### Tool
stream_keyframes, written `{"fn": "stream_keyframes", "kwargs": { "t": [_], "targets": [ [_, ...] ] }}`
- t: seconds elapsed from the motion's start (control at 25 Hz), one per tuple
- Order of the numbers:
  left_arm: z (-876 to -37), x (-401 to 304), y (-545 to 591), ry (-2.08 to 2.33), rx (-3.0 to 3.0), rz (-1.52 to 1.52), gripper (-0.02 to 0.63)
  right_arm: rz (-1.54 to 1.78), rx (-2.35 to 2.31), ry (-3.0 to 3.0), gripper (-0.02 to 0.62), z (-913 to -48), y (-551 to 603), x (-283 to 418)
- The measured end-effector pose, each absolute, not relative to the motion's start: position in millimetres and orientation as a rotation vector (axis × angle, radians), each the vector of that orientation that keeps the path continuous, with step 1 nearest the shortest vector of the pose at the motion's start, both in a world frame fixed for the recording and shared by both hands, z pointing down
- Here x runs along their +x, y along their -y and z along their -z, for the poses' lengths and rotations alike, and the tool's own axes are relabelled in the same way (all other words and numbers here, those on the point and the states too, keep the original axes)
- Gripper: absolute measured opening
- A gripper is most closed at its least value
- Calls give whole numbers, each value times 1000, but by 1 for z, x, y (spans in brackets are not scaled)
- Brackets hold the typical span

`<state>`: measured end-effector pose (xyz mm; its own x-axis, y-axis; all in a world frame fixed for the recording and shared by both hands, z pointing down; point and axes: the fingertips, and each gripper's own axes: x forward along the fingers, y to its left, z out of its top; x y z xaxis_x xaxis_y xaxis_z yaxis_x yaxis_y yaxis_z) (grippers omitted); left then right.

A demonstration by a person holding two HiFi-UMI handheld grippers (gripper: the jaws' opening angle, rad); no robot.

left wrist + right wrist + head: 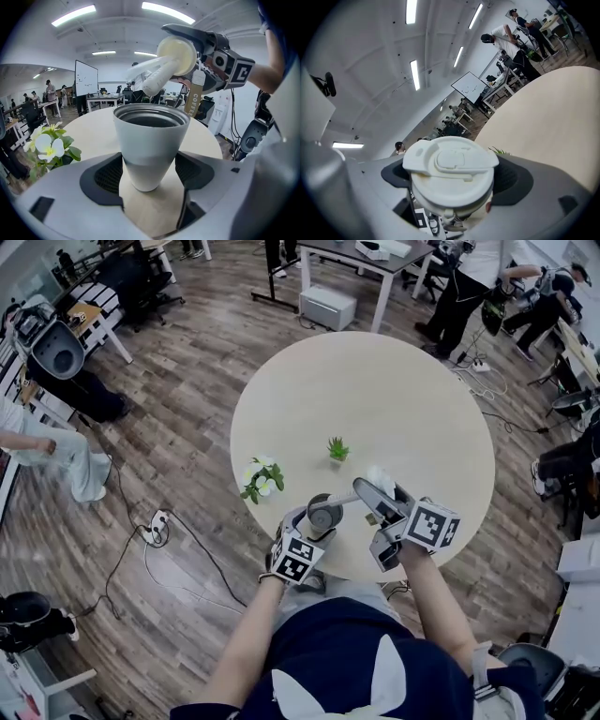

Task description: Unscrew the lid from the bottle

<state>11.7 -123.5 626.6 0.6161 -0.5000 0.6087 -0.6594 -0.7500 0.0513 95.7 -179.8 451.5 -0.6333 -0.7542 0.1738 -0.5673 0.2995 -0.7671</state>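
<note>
Now the bottle [149, 140] is upright and open at the table's [394, 409] 6 o'clock edge, its inside dark, contents unclear. White flowers [262, 477] sit at its 10 o'clock, a small green plant [337, 449] at 12. Wooden floor [187, 381] surrounds the round table. My left gripper [150, 174] clamps the bottle's lower body. My right gripper [452, 183] pinches the white lid [450, 164], held apart at the bottle's 1 o'clock.

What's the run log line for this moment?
left gripper: shut on open bottle | right gripper: shut on white lid, held clear above bottle | status: lid off
</note>
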Motion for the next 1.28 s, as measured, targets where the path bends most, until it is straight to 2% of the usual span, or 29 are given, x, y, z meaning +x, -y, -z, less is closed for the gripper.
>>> {"fn": "stream_keyframes", "kwargs": {
  "t": [1.28],
  "targets": [
    [-628,11,125,944,2581,-876,347,1354,-1119,-2193,476,-456,180,118]
  ]
}}
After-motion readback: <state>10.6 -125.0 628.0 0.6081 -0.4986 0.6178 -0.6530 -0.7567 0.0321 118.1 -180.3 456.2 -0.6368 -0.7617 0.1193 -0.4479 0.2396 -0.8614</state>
